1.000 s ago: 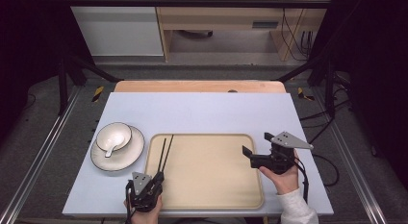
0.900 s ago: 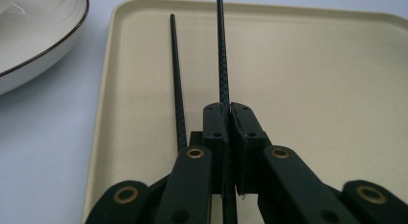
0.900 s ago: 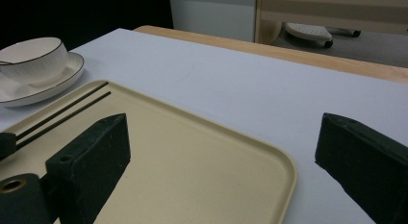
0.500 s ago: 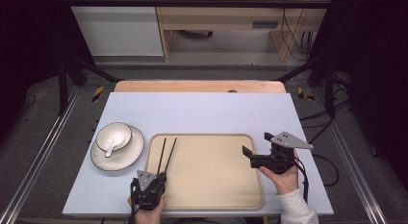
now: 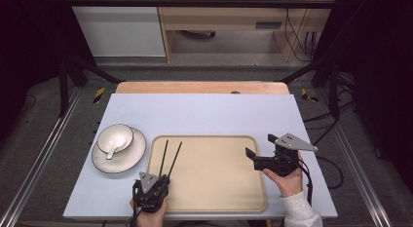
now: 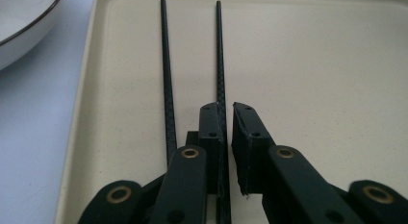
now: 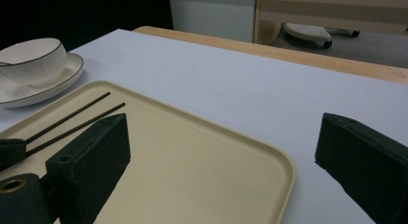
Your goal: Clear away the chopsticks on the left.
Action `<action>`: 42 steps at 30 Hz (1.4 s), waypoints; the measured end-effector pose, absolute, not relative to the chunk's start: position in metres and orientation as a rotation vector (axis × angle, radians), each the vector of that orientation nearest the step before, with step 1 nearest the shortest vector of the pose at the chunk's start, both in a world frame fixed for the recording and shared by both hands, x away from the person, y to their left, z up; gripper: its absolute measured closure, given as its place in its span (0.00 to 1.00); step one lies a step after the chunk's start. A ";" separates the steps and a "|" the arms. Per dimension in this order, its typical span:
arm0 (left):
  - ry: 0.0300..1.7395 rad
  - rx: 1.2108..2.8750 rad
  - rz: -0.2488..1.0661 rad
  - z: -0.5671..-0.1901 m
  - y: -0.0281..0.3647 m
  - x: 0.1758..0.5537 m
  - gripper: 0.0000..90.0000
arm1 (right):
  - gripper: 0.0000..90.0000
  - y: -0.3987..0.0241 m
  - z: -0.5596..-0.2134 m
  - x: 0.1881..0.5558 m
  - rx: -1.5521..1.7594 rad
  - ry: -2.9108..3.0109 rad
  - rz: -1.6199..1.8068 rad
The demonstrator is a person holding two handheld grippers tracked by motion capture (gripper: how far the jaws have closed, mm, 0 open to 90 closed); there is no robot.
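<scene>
Left gripper (image 5: 155,180): black body, small grey three-cornered plate on top, thin black cable trailing toward table's near edge. Left gripper view: jaws of matte black bars joined by linkage arms, brass-coloured pivot rings at joints, small dark screw holes in blocky jaw tips.

Right gripper (image 5: 254,153): black, larger grey three-cornered plate with small holes at corners, black cable looping behind. Right gripper view: thick black rectangular jaw blocks, one brass ring.

Right hand (image 5: 287,180): light grey knit sleeve with ribbed cuff.
</scene>
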State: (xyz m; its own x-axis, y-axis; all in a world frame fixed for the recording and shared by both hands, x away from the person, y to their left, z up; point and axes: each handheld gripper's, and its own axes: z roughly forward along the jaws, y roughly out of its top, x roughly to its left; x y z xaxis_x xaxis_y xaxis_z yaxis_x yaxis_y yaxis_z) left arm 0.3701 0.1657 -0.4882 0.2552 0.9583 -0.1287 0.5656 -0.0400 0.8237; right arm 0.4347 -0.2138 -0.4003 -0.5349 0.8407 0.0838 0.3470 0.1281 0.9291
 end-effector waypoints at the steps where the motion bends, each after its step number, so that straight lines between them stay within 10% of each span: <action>1: 1.405 1.716 0.604 -0.486 0.166 0.370 0.90 | 0.06 -0.214 -0.400 0.435 1.144 1.945 1.398; 24: 1.030 1.821 0.540 -0.401 0.198 0.399 0.40 | 0.06 -0.221 -0.399 0.434 1.164 1.922 1.408; 42: 1.062 1.845 0.658 -0.411 0.249 0.399 0.20 | 0.06 -0.228 -0.402 0.437 1.192 1.912 1.395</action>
State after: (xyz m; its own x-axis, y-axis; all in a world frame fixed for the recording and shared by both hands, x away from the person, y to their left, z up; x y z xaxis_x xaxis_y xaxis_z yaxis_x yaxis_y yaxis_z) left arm 0.3989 0.2490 -0.4111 0.4935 0.8696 0.0166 0.4020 -0.2449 0.8823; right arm 0.4369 -0.2282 -0.4024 -0.5012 0.8589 0.1053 0.3624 0.0979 0.9269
